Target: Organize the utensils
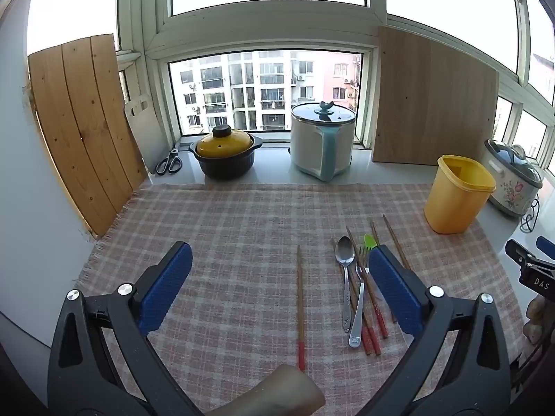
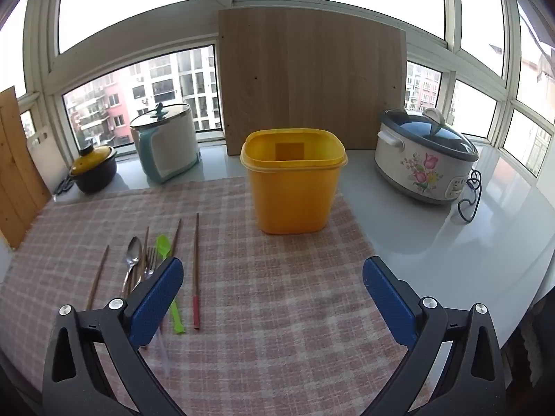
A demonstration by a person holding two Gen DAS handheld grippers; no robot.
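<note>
Utensils lie loose on a pink checked cloth (image 1: 242, 228): a metal spoon (image 1: 345, 260), a fork (image 1: 359, 308), a green plastic spoon (image 2: 163, 246) and several red-tipped wooden chopsticks (image 1: 373, 305). One chopstick (image 1: 300, 301) lies apart to their left. An empty yellow bin (image 2: 293, 187) stands upright at the cloth's far right (image 1: 456, 196). My left gripper (image 1: 277, 277) hovers open over the lone chopstick, holding nothing. My right gripper (image 2: 272, 287) is open and empty in front of the bin, with the utensils beside its left finger (image 2: 158, 298).
Along the windowsill stand a yellow-lidded dark pot (image 1: 225, 154), a white and teal cooker (image 1: 322, 142), a floral slow cooker (image 2: 425, 159) with its cord, scissors (image 1: 170, 163) and leaning wooden boards (image 2: 312, 79). White countertop (image 2: 451, 239) lies right of the cloth.
</note>
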